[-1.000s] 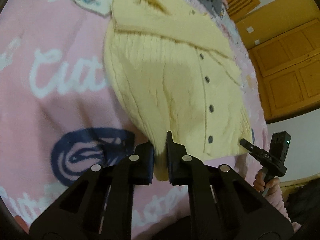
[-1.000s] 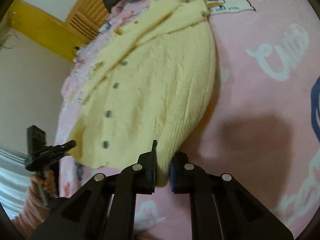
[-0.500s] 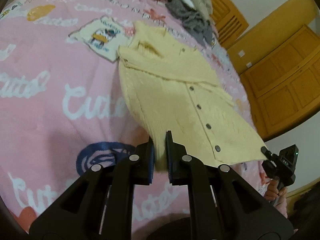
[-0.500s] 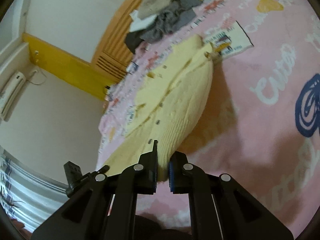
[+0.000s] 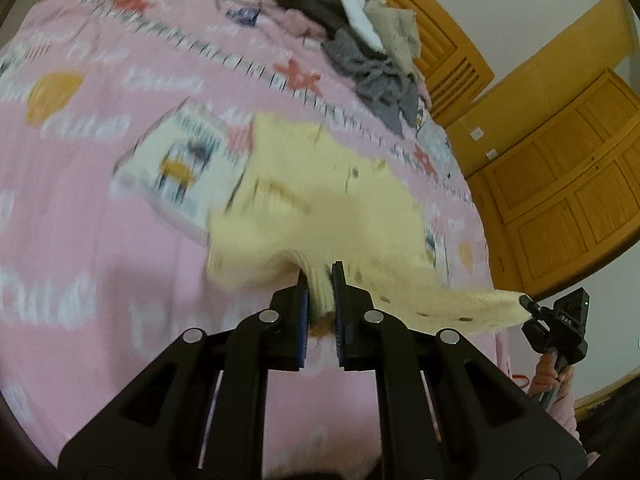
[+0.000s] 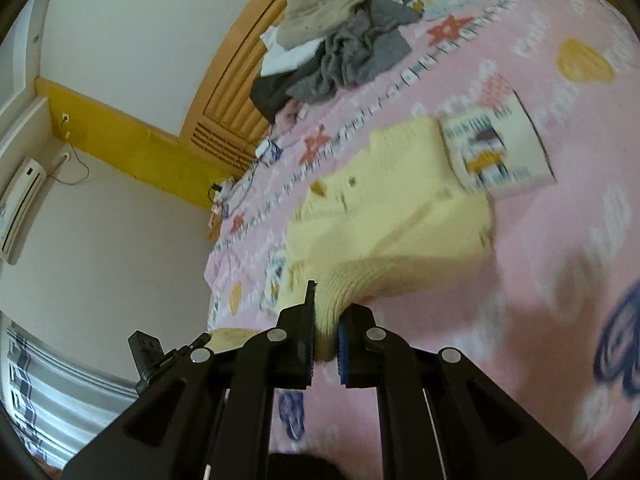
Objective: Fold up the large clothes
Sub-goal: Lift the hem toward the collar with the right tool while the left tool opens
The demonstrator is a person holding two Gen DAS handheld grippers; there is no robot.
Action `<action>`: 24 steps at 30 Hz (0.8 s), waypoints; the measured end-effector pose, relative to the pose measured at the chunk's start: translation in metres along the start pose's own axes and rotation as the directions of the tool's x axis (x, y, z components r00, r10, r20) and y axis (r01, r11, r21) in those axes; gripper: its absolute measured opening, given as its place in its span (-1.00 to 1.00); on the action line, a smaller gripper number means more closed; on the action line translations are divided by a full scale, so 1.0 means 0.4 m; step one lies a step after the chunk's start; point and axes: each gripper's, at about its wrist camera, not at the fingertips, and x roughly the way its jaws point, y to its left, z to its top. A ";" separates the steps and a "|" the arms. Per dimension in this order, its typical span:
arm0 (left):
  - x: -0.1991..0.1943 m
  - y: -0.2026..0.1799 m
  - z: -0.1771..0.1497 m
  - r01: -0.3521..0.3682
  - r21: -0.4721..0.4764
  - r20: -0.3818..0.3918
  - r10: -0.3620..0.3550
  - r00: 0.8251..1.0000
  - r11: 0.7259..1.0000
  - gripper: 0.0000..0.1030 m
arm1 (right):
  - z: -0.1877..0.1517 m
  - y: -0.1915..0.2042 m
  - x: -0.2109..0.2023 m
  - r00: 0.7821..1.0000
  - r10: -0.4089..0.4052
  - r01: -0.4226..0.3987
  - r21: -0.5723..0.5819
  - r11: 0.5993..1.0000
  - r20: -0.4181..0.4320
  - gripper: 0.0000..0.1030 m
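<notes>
In the left wrist view, the black two-finger left gripper (image 5: pixel 320 300) is clamped on the ribbed hem of a pale yellow cable-knit button-front cardigan (image 5: pixel 328 208), which rises off a pink printed bedspread (image 5: pixel 80 240) and stretches toward 3 o'clock, where the other black handheld gripper (image 5: pixel 524 302) pinches the far hem corner, a hand (image 5: pixel 550 376) gripping its handle at 4 o'clock. The cardigan's upper part lies on the bedspread just above frame centre, motion-blurred, its edge beside a white cartoon-print patch (image 5: pixel 176 168) at 10 o'clock. A pile of grey, black, white and beige clothes (image 5: pixel 360 48) sits at 12 o'clock against a slatted wooden headboard (image 5: pixel 452 52); panelled wooden cupboard doors (image 5: pixel 568 184) fill 2 o'clock. In the right wrist view, the right gripper (image 6: pixel 326 328) is closed on the cardigan's (image 6: pixel 384 208) ribbed hem, the knit bunched between its fingers and the body lying on the bedspread (image 6: pixel 560 260) toward 12 o'clock. The left gripper (image 6: pixel 204 340) appears at 8 o'clock holding the opposite corner. The clothes pile (image 6: pixel 332 52) lies at 12 o'clock, and a white wall air conditioner (image 6: pixel 18 208) hangs at 9 o'clock.
</notes>
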 end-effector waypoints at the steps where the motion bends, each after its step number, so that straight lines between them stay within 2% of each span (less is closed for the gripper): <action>1: 0.013 -0.009 0.040 -0.002 0.009 0.005 0.002 1.000 1.000 -0.81 | 0.044 0.004 0.021 1.000 -0.003 0.003 0.005 1.000 0.000 -0.83; 7: 0.132 -0.054 0.320 -0.046 0.073 0.042 0.043 0.998 0.996 -0.82 | 0.269 -0.022 0.171 0.999 -0.023 0.025 0.047 0.999 -0.043 -0.83; 9: 0.194 -0.055 0.378 -0.065 0.096 0.029 0.062 0.998 0.993 -0.82 | 0.337 -0.041 0.230 0.997 -0.027 0.031 0.047 0.998 -0.072 -0.83; 11: 0.250 -0.047 0.405 -0.085 0.101 0.006 0.084 0.996 0.991 -0.82 | 0.404 -0.055 0.305 0.993 -0.063 0.066 0.021 0.998 -0.102 -0.83; 15: 0.372 -0.007 0.393 -0.098 0.096 -0.092 0.107 0.990 0.991 -0.82 | 0.511 -0.083 0.426 0.984 -0.099 0.101 0.008 0.995 -0.148 -0.83; 18: 0.452 0.032 0.362 -0.096 0.068 -0.180 0.106 0.978 0.993 -0.82 | 0.572 -0.096 0.501 0.975 -0.131 0.129 -0.023 0.991 -0.177 -0.83; 20: 0.506 0.061 0.338 -0.087 0.036 -0.254 0.093 0.963 0.996 -0.82 | 0.601 -0.112 0.539 0.965 -0.168 0.165 -0.032 0.986 -0.203 -0.83; 22: 0.545 0.075 0.324 -0.080 0.025 -0.311 0.084 0.947 0.996 -0.82 | 0.619 -0.152 0.579 0.941 -0.225 0.231 -0.007 0.973 -0.254 -0.83; 23: 0.573 0.080 0.315 -0.079 0.029 -0.360 0.084 0.929 0.996 -0.80 | 0.620 -0.180 0.594 0.933 -0.236 0.250 0.015 0.968 -0.272 -0.83; 24: 0.586 0.080 0.311 -0.075 0.038 -0.382 0.084 0.920 0.996 -0.80 | 0.617 -0.200 0.601 0.928 -0.245 0.263 0.027 0.964 -0.282 -0.83</action>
